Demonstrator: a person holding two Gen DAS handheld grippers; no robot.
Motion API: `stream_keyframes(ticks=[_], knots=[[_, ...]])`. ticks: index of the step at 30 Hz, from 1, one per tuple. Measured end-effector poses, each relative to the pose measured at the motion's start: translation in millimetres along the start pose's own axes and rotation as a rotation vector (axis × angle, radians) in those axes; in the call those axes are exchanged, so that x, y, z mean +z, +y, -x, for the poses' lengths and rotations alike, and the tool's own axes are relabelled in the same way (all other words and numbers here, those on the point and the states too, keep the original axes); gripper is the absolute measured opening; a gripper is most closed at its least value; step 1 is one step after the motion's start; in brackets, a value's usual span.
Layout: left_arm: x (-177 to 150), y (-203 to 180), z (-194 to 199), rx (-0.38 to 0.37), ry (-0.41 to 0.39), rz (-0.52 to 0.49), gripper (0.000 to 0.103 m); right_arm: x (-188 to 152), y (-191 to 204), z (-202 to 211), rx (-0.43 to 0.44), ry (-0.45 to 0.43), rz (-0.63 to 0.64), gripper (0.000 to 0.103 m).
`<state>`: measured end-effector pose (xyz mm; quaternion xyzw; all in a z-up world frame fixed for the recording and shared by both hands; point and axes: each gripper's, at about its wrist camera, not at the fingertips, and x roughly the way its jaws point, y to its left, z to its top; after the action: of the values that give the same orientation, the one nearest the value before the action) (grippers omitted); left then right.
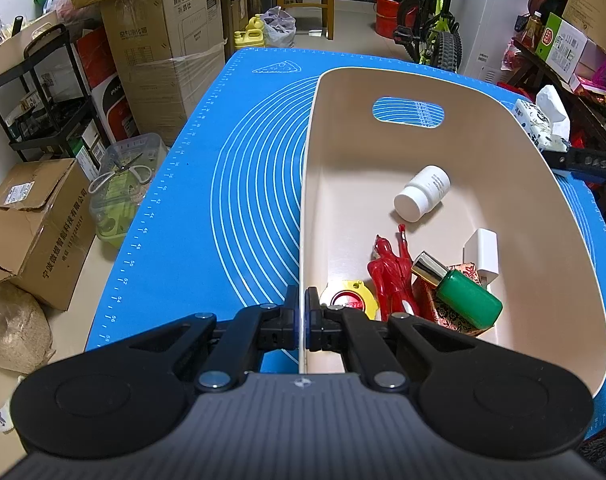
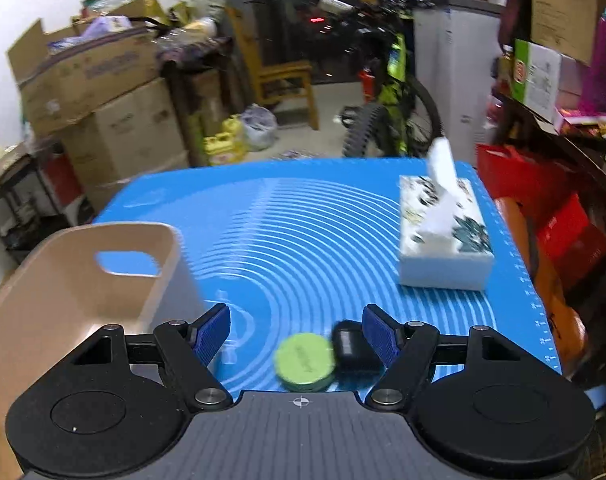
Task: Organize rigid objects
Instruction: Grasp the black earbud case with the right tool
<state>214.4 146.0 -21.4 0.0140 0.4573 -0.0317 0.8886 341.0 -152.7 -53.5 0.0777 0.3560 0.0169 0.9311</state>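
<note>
Cluttered storeroom, blue mat point(image 2: 303, 216). Left gripper point(image 1: 301, 312) pinches beige bin point(image 1: 543, 280) wall, prob to steady it; right gripper point(image 2: 297, 334) wide over green disc point(image 2: 305, 361) beside bin.

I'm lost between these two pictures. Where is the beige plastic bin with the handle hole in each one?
Left wrist view: the beige bin fills the right half, with the left gripper clamped on its near left wall.
Right wrist view: the bin sits at lower left, beside the open right gripper.
Shared landmark: the tissue box on the blue mat.
</note>
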Motion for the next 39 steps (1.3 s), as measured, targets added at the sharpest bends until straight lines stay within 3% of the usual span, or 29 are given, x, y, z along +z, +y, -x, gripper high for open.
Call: stream_keyframes(ticks=[8,13,16,18,20,28,39], knots=[[0,0,0,0.000,0.000,0.000,0.004,-13,-28,-44,-0.044,0.059,-0.075,0.077],[0,0,0,-0.001,0.001,0.002,0.004,-23,-42,-62,-0.020,0.100,-0.130,0.077],[0,0,0,-0.001,0.001,0.002,0.004,-27,-45,-59,-0.001,0.087,-0.149,0.076],[0,0,0,-0.001,0.001,0.002,0.004,-29,-45,-57,0.001,0.077,-0.152,0.070],[0,0,0,-0.001,0.001,0.002,0.004,-30,-48,-55,0.052,0.068,-0.166,0.053],[0,0,0,-0.006,0.000,0.004,0.004,-29,-35,-46,-0.012,0.035,-0.105,0.053],[0,1,0,-0.007,0.000,0.005,0.004,-12,-25,-3,-0.055,-0.063,-0.078,0.053]])
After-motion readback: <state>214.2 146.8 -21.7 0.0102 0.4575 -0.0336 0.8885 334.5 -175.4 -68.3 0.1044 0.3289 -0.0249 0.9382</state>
